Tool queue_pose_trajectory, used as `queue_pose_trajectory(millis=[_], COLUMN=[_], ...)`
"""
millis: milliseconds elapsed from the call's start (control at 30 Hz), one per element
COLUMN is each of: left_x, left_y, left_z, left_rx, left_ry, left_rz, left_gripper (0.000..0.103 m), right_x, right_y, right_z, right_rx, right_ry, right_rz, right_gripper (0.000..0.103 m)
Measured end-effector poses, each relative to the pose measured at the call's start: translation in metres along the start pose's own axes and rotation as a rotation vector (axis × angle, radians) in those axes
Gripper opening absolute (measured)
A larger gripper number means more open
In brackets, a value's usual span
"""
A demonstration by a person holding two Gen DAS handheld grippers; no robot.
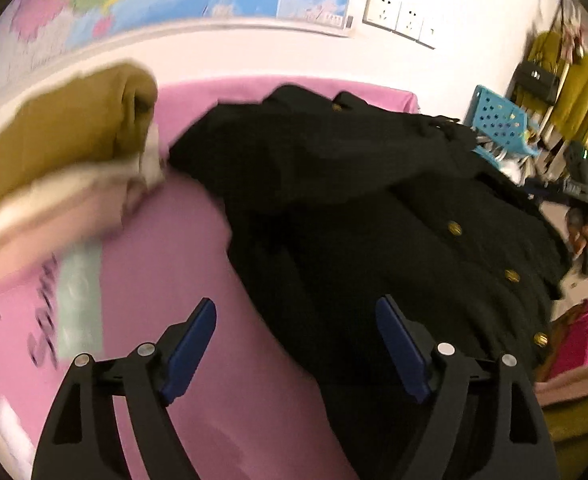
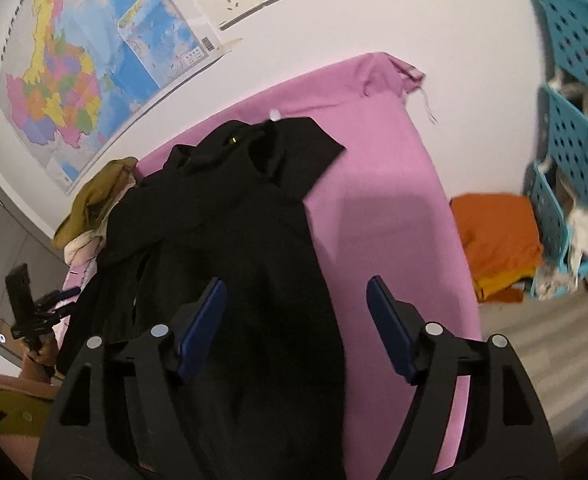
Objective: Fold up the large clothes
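Now both wide, empty: left hand-held gripper [image 1: 296, 344] & right hand-held gripper [image 2: 296, 322] over black coat [image 2: 253, 208].

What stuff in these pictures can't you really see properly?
- Pile of clothes, left wrist view: smeared by motion blur, so separate pieces can't be told.
- Writing on the pink cover, left wrist view: blurred, partly under the pile, unreadable.
- Black coat, right wrist view: its near end is hidden behind the right tongs.
- Blue crates, right wrist view: cut off by the edge.
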State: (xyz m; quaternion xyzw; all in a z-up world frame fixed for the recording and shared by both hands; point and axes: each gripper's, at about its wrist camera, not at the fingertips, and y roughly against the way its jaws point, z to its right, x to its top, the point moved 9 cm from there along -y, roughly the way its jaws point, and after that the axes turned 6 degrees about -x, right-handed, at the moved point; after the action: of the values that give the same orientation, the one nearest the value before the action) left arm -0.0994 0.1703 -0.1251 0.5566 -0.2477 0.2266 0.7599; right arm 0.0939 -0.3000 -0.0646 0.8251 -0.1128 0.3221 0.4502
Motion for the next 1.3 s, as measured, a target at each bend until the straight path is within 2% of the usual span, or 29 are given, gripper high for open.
queue_pose_trajectory(millis=[67,267,433,533,633,700,733,800,933,1000,1033,1067,1100,1167,1233,1300], left_x=[-0.012,-0.050,-0.066,-0.074,-0.076,-0.075,-0.074,-0.069,-0.066,-0.063,-0.061,-0.059,-0.058,-0.057,-0.053,-0.047], left_y=[0.002,0.003,0.009,0.009,0.006,0.001,-0.002,-0.004,-0.007,-0.009,-0.011,-0.012,-0.013,-0.012,-0.004,0.011], left_z=[0.003,0.017,0.043,0.059,0.077,0.086,0.087,0.087,0.085,0.085,0.084,0.080,0.075,0.068,0.059,0.053], left_rx=[-0.056,-0.167,-0.243,-0.288,-0.376,-0.368,-0.355,-0.354,-0.340,-0.303,-0.260,-0.230,-0.197,-0.178,-0.198,-0.227], left_ry=[0.038,0.114,0.095,0.079,0.085,0.066,0.054,0.070,0.095,0.099,0.095,0.101,0.117,0.170,0.226,0.261], left_rz=[-0.008,-0.081,-0.100,-0.111,-0.131,-0.134,-0.136,-0.134,-0.126,-0.113,-0.105,-0.102,-0.104,-0.113,-0.101,-0.064], left_gripper=[0.084,0.086,0.089,0.091,0.093,0.096,0.096,0.096,0.096,0.091,0.080,0.064,0.055,0.014,0.006,0.005], right_x=[-0.015,-0.050,-0.064,-0.070,-0.072,-0.072,-0.071,-0.067,-0.074,-0.078,-0.080,-0.082,-0.087,-0.093,-0.091,-0.083], right_y=[0.009,0.011,0.012,0.013,0.014,0.015,0.015,0.017,0.019,0.018,0.017,0.016,0.012,0.009,0.017,0.036], right_z=[0.000,-0.008,-0.020,-0.027,-0.029,-0.028,-0.024,-0.016,-0.020,-0.026,-0.029,-0.031,-0.033,-0.039,-0.048,-0.060], right_rx=[0.064,0.139,0.167,0.181,0.209,0.206,0.178,0.159,0.198,0.209,0.210,0.226,0.269,0.298,0.339,0.381], right_ry=[-0.029,-0.054,-0.006,0.022,0.021,0.027,0.024,0.002,0.034,0.052,0.063,0.054,0.023,0.005,-0.009,-0.017], right_rz=[0.007,-0.020,-0.040,-0.043,-0.043,-0.043,-0.041,-0.030,-0.040,-0.048,-0.054,-0.064,-0.095,-0.106,-0.084,-0.027], right_gripper=[0.074,0.076,0.085,0.087,0.087,0.084,0.079,0.078,0.080,0.078,0.068,0.045,0.034,0.025,0.021,0.018])
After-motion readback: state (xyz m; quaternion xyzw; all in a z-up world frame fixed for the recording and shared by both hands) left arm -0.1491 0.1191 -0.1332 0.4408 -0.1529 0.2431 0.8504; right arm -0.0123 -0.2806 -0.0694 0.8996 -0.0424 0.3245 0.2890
